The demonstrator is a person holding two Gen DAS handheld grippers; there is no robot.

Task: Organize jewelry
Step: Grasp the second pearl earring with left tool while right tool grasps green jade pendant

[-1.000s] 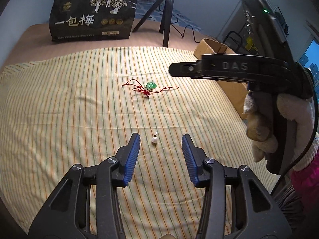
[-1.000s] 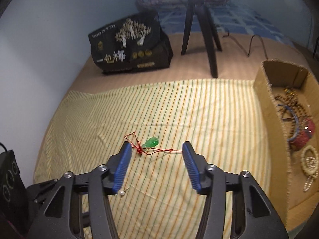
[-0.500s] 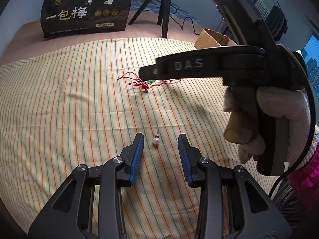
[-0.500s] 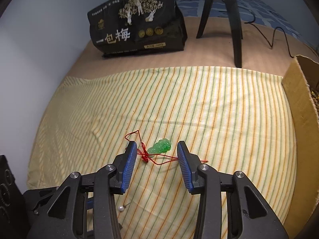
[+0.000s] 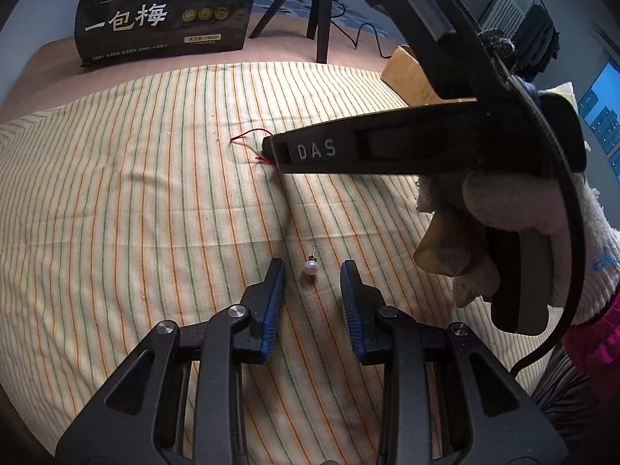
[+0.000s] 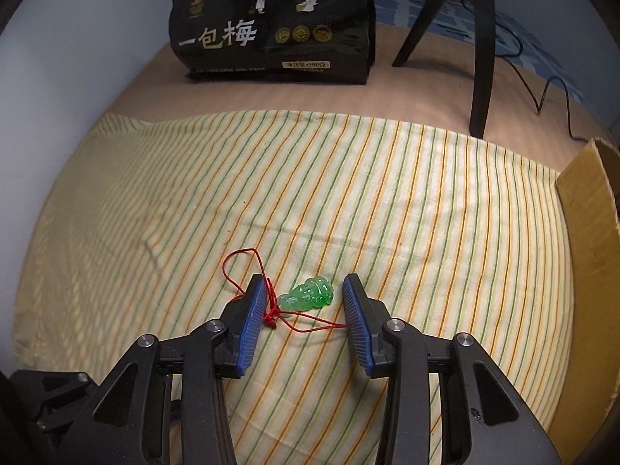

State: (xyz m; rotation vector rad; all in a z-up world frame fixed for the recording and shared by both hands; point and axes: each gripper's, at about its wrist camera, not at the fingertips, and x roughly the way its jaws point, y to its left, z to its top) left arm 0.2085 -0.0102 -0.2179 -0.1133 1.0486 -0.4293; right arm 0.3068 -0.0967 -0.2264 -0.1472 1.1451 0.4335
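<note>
A tan bed (image 6: 407, 89) carries a yellow striped cloth (image 6: 348, 201), with a black printed bag (image 6: 271, 23) and a tripod (image 6: 480, 58) at its far end and a cardboard box (image 6: 585, 232) at the right edge. The right gripper (image 6: 306, 310) has its jaws wide, straddling a green pendant (image 6: 308, 295) on a red cord (image 6: 240, 263) lying on the cloth. The left gripper (image 5: 312, 294) also has its jaws apart, and a small pearl earring (image 5: 310, 267) lies just ahead, between their tips.

Black left gripper (image 5: 312, 271) with blue ribbed pads; white knit glove (image 5: 515, 209), pink sleeve (image 5: 593, 345).
</note>
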